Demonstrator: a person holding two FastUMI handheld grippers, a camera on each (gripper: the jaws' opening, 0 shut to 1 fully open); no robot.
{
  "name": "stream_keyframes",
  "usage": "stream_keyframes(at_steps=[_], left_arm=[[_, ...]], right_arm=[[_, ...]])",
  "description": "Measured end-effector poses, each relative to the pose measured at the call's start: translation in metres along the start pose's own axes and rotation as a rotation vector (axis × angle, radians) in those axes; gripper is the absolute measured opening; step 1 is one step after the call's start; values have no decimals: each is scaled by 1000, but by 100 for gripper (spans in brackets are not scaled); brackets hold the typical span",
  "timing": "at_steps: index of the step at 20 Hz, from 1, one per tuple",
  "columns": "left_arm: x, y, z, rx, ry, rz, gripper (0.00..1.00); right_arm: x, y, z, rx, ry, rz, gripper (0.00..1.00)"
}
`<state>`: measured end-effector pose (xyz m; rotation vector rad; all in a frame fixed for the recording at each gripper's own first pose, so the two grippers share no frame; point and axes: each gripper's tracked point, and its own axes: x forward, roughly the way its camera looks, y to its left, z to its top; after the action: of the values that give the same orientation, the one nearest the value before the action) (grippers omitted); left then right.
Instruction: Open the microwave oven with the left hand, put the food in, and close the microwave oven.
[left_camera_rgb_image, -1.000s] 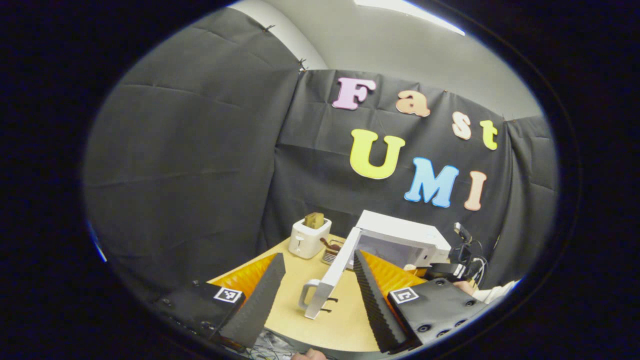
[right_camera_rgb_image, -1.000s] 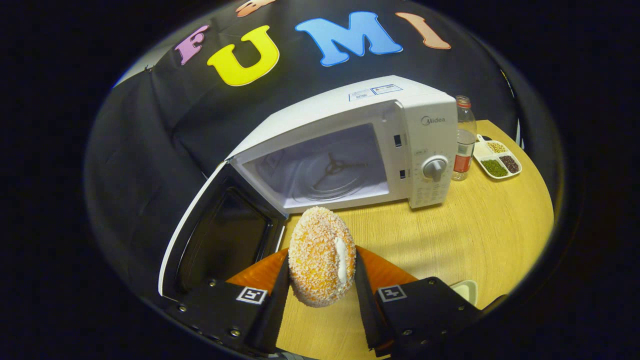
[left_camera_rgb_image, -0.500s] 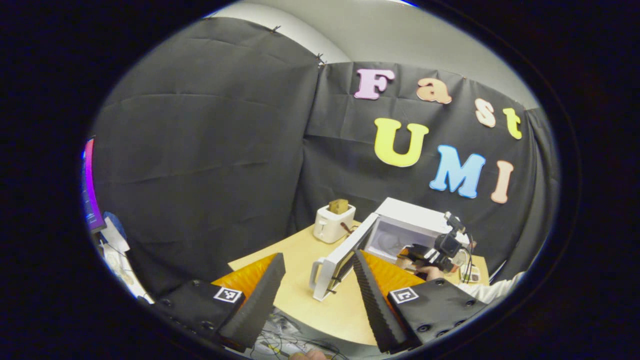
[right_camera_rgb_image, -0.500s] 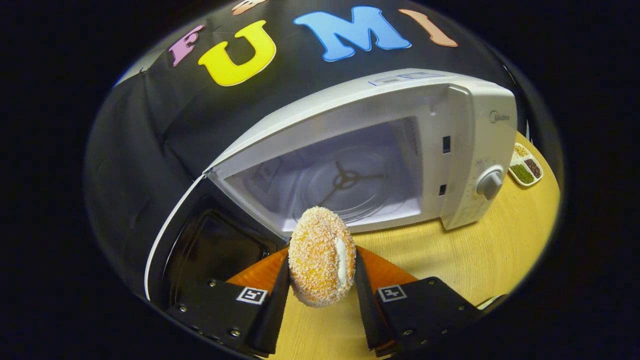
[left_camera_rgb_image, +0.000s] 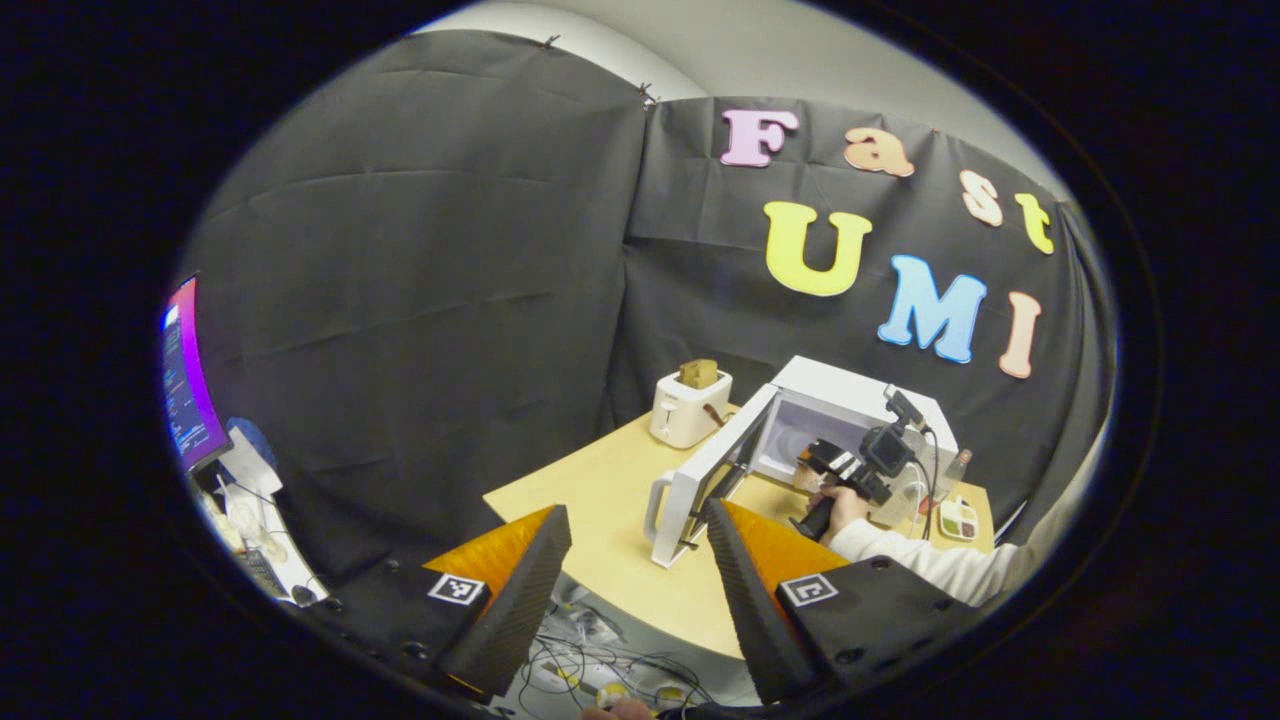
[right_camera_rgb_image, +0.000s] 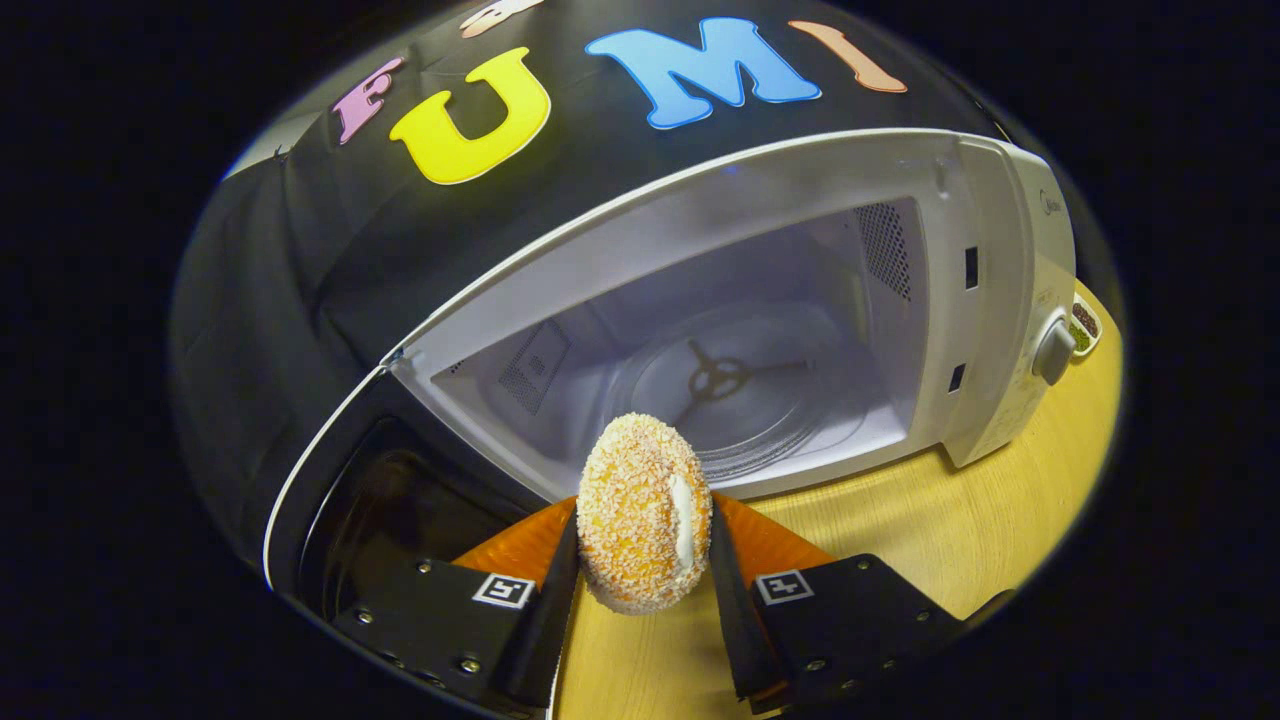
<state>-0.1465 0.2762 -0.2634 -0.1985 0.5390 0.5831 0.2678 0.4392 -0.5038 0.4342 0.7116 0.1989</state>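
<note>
Food: crumb-coated round bun (right_camera_rgb_image: 643, 512) with a white cream seam, clamped on edge between both fingers of the right claw (right_camera_rgb_image: 640, 560), held above the desk (right_camera_rgb_image: 900, 530) just in front of the microwave (right_camera_rgb_image: 760, 300) cavity mouth. Microwave door (right_camera_rgb_image: 380, 500) swung fully open to the left of the cavity, dark inner window facing the camera. Inside the microwave: glass turntable (right_camera_rgb_image: 730, 385) on a three-arm hub, vent grilles on the side walls. Control panel right of the cavity with a round knob (right_camera_rgb_image: 1052, 350); brand mark up top too small to read. Sectioned snack tray (right_camera_rgb_image: 1085, 330) just past the microwave's right edge. Left claw (left_camera_rgb_image: 630, 575) wide open, holding nothing, well back from the microwave off the desk edge. From the left gripper view: white toaster (left_camera_rgb_image: 688, 406) left of the microwave, a person's hand (left_camera_rgb_image: 845, 505) on the right claw at the microwave front, lit monitor (left_camera_rgb_image: 185, 375) far left of it.
</note>
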Motion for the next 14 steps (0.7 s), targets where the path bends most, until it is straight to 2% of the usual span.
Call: stream_keyframes(at_steps=[2, 4, 5, 6, 7, 9, 12, 14], left_arm=[[6, 2, -4, 17, 21, -8, 97], [13, 2, -5, 32, 37, -19, 87], [16, 1, -9, 40, 51, -28, 87], [20, -1, -15, 47, 74, -38, 96], [23, -1, -21, 54, 98, -44, 86], [28, -3, -26, 62, 123, -54, 92], [37, -4, -33, 82, 156, -62, 92], [41, -6, -39, 92, 178, -65, 92]], right_arm=[[10, 1, -2, 12, -20, -18, 65], [19, 0, -4, 40, -25, -27, 65], [22, -2, -4, 54, -34, -36, 66], [27, -6, -1, 65, -54, -48, 66], [34, -12, 1, 74, -61, -65, 65], [46, -22, 4, 107, -74, -85, 65], [65, -36, 14, 165, -101, -116, 65], [65, -31, 14, 162, -125, -133, 65]])
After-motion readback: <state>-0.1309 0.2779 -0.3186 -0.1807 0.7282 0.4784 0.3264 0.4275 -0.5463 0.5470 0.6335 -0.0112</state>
